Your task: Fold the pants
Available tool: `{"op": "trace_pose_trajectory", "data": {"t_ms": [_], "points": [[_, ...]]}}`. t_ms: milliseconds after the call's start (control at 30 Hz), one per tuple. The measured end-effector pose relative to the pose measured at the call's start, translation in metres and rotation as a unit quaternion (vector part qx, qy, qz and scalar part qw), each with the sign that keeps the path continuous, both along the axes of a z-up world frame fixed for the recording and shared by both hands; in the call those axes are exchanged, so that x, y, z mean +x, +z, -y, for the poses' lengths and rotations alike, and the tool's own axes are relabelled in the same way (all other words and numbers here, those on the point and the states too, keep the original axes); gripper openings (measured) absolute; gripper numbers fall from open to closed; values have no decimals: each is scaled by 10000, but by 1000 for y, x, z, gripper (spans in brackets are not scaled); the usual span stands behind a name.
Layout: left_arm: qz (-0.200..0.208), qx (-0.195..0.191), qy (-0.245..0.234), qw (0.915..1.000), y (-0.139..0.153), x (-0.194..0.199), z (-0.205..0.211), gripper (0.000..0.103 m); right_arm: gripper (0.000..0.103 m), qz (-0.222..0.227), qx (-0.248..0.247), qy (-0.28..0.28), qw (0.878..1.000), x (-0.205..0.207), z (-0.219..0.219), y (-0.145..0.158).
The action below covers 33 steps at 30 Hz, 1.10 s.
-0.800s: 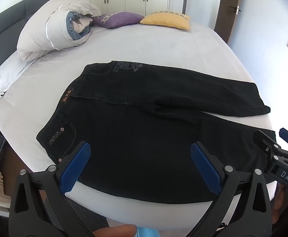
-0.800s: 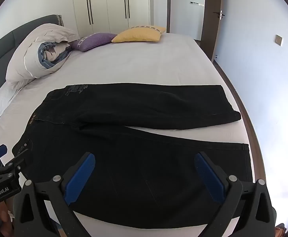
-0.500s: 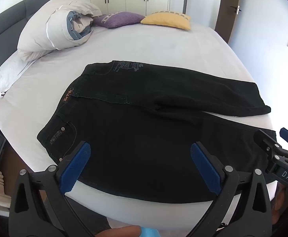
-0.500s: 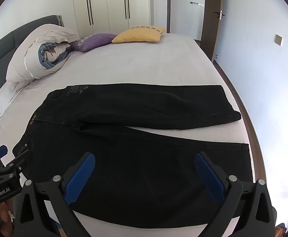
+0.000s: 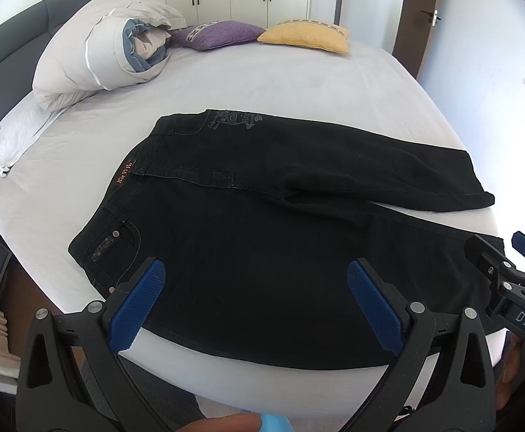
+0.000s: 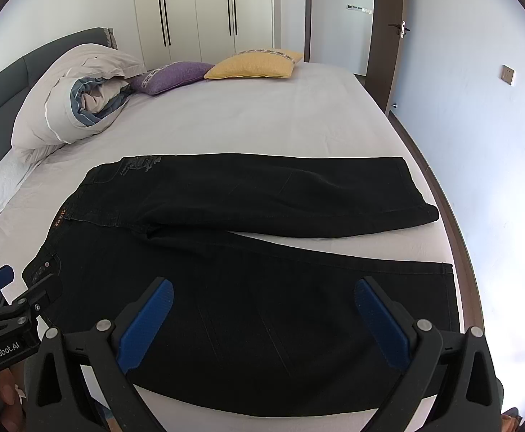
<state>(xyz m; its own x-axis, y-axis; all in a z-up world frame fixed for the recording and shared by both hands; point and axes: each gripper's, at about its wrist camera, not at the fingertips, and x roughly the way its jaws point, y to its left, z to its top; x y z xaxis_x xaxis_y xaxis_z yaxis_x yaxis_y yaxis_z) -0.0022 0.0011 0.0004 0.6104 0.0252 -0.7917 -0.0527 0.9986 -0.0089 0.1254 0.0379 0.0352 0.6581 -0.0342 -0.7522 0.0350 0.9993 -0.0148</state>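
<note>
A bedroom with white wardrobes point(image 6: 197, 10) along the far wall and a dark door point(image 6: 388, 36) to the right; the bed point(image 5: 280, 79), covered in a pale sheet, fills most of the view. At its head lie a rolled duvet point(image 5: 107, 46), a purple cushion point(image 5: 219, 34) and a yellow cushion point(image 5: 305, 36) side by side. The black pants point(image 5: 262, 223) are spread flat across the near part of the bed, waistband toward the left, one leg running along the near edge and the other angled away from it so a wedge of sheet shows between the hems. The left gripper point(image 5: 255, 288) hangs above the seat and upper leg of the pants, tilted downward, its blue-padded jaws spread wide with nothing between them. The right gripper point(image 6: 262, 309) hovers likewise over the near leg toward the hem, jaws wide apart and empty. Neither gripper touches the cloth. Each camera catches the other gripper at its edge.
</note>
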Motion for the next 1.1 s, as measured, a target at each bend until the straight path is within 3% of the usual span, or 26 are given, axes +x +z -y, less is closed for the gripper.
{"op": "trace_pose_trajectory", "data": {"t_ms": [1100], "points": [[-15,-26,48,10000,-5,-3,-15,103,103,0,-8,9,10000,-3,-3,-1]]}}
